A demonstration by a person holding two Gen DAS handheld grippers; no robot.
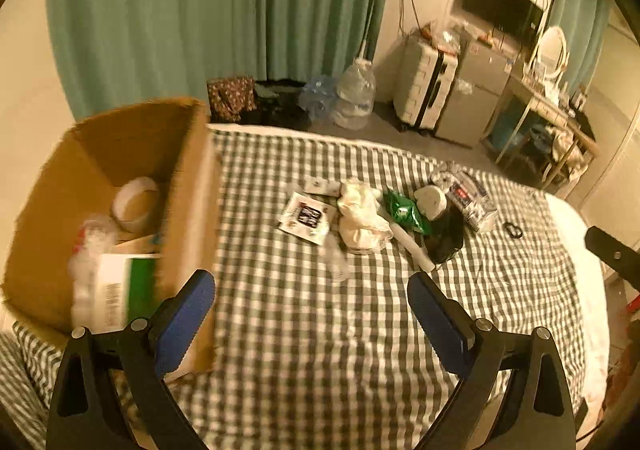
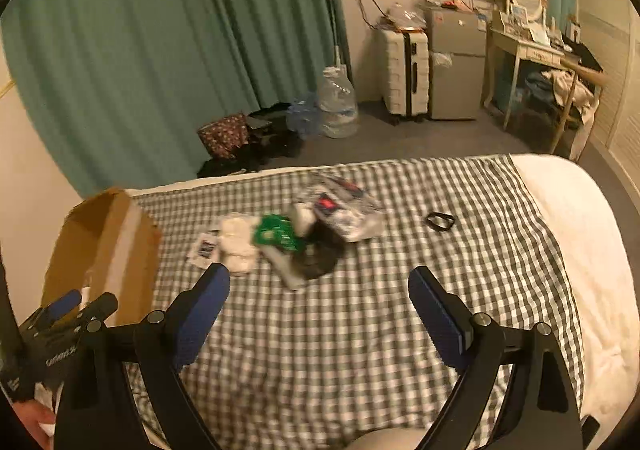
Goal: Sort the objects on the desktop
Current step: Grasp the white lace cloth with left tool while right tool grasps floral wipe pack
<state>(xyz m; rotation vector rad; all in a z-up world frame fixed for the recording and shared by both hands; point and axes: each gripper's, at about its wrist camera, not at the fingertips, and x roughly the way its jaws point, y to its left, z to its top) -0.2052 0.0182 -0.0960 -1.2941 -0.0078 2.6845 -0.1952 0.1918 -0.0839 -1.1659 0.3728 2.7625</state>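
Observation:
A pile of small objects lies mid-bed on the checked cover: a printed card [image 1: 306,217], a white cloth [image 1: 362,218], a green packet [image 1: 404,210], a white round item [image 1: 431,201], a black pouch [image 1: 446,236], a clear plastic pack [image 1: 470,198] and a black band [image 1: 513,230]. The pile also shows in the right wrist view [image 2: 296,238]. An open cardboard box [image 1: 188,186] stands at the left, holding a tape roll [image 1: 136,204] and a green-white carton [image 1: 120,290]. My left gripper [image 1: 312,310] is open and empty beside the box. My right gripper [image 2: 320,306] is open and empty, short of the pile.
The bed's white edge [image 2: 568,234] runs along the right. On the floor beyond are bags [image 2: 228,136], a water jug [image 2: 338,106], a suitcase [image 2: 404,70], a small fridge [image 2: 456,62] and a desk [image 2: 532,50]. Green curtains [image 2: 180,30] hang behind.

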